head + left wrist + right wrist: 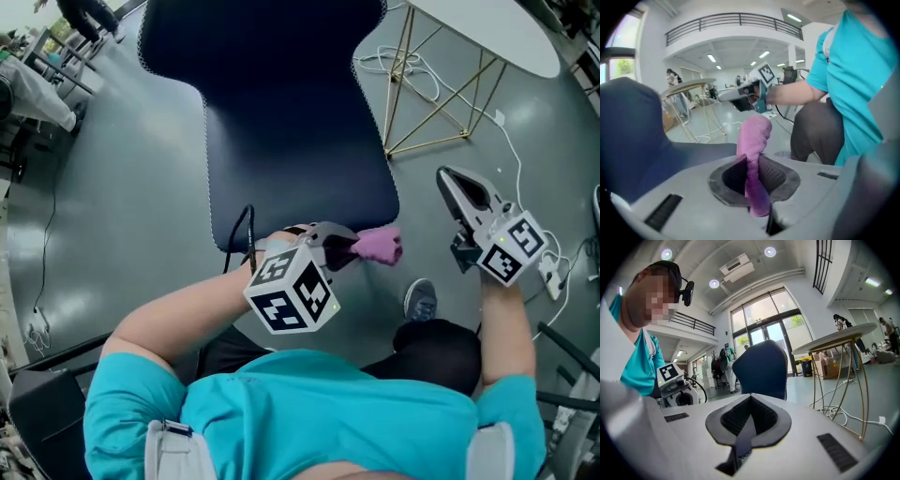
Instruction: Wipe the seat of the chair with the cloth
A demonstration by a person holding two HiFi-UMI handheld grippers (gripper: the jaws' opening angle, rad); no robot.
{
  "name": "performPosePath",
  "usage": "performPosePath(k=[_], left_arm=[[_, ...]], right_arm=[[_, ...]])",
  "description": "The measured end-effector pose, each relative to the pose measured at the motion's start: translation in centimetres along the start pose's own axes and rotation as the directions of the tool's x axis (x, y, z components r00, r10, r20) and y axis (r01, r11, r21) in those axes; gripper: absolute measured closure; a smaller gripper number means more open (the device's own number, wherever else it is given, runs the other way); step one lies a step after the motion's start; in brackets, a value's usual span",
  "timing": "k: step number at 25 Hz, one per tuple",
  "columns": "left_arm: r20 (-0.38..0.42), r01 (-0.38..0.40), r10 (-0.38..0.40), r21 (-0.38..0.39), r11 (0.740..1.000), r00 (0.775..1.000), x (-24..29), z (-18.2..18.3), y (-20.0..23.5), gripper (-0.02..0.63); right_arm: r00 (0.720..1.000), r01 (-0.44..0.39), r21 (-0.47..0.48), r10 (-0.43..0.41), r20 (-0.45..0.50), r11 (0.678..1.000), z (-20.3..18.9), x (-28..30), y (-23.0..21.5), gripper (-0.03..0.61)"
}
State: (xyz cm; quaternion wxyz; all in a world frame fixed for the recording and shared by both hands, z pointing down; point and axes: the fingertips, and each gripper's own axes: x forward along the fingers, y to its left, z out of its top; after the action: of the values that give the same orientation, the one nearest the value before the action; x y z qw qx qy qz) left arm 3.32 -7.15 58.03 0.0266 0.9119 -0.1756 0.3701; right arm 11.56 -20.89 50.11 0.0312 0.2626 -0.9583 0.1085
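Your left gripper sits at the chair's front edge, jaws pinched on the cloth — a small pink-purple terry rag, bunched, its free end sticking out past the jaws just off the seat's front right corner. It looks light, soft and limp, so it should fold under pressure. I'd judge the present mid-fold grip sound, provided the loose end leads flat onto the navy seat. Right of the chair, your right gripper hangs over the floor — jaws pressed together on nothing, well apart from the cloth.
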Motion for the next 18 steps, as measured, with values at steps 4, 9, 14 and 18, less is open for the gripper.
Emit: performPosePath(k=[4,9,14,18], left_arm=[[0.177,-0.115,0.145,-0.171,0.979,0.974,-5.7,2.0,5.5,0.563],[0.256,-0.266,0.365,-0.350,0.898,0.895,-14.7,4.9,9.5,0.563],[0.235,-0.344,0.516,-0.516,0.784,0.824,-23.9,6.1,11.7,0.563],[0.184,-0.392,0.598,-0.601,0.696,0.780,-31.0,10.3,11.8,0.563]], right_arm=[[0.995,-0.094,-0.001,0.094,-0.025,0.996,1.0,5.1,-0.3,0.588],[0.977,-0.192,0.047,0.195,-0.081,0.980,4.2,7.7,1.9,0.588],[0.977,-0.194,0.103,0.201,-0.065,0.976,14.1,9.2,4.3,0.588],[0.980,-0.185,0.140,0.193,-0.046,0.973,23.9,7.3,5.6,0.588]])
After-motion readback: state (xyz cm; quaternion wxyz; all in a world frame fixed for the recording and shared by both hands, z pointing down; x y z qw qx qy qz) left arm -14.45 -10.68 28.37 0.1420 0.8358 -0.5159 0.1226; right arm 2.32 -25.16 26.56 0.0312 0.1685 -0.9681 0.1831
